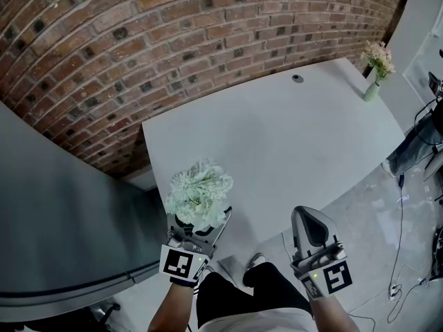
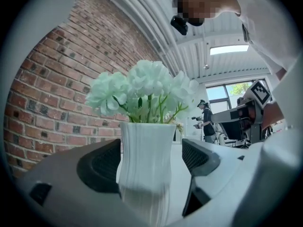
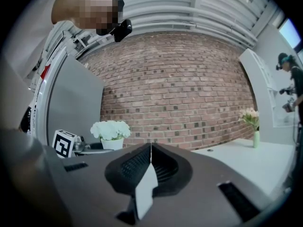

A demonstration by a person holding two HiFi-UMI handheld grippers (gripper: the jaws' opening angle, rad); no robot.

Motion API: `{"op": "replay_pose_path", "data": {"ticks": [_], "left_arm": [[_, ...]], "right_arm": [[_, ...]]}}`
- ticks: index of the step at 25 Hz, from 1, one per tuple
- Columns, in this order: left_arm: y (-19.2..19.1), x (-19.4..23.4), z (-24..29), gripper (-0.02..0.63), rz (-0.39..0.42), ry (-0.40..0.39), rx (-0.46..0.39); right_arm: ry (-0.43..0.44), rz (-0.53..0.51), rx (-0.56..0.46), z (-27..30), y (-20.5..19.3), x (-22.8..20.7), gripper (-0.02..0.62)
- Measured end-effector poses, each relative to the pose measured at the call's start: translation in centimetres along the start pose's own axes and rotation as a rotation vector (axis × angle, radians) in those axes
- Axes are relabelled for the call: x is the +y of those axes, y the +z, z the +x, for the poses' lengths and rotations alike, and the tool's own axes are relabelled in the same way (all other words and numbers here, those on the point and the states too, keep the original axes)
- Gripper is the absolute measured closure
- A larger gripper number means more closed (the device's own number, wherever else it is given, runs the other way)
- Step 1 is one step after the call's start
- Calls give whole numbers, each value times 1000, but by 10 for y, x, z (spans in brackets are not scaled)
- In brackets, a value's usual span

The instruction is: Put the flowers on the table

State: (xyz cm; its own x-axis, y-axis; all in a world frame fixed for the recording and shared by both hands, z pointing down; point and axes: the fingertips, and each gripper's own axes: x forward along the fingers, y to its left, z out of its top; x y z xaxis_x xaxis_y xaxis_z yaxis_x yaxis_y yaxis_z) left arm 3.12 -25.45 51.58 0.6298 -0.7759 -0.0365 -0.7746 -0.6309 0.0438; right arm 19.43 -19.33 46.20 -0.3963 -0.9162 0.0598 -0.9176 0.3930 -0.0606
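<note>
Left gripper view shows your left tool [image 2: 151, 157] spread wide around the white ribbed vase [image 2: 147, 169]. One pad sits right against the vase's side, and a thin gap shows at the other, so nothing is really clamped. The flowers [image 2: 142, 86] stand upright in the vase, which in the head view appears to rest at the near left corner of the tabletop [image 1: 297, 144], close to the edge. Your job now looks like a clean release. Draw the tool straight back along its own line, level, without rolling the wrist, so neither pad drags the vase toward that edge. Your right tool [image 3: 150, 150] is closed and empty, near the tabletop's front edge, so keep it out of the way.
</note>
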Motion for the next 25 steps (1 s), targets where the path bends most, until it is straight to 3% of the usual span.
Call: {"op": "replay_pose_path", "data": {"ticks": [10, 25], "left_arm": [[9, -2, -21, 219, -33, 11, 38], [37, -17, -71, 246, -115, 68, 73]], "right_arm": [[-4, 2, 62, -8, 9, 16, 577], [49, -8, 43, -14, 48, 50, 578]]}}
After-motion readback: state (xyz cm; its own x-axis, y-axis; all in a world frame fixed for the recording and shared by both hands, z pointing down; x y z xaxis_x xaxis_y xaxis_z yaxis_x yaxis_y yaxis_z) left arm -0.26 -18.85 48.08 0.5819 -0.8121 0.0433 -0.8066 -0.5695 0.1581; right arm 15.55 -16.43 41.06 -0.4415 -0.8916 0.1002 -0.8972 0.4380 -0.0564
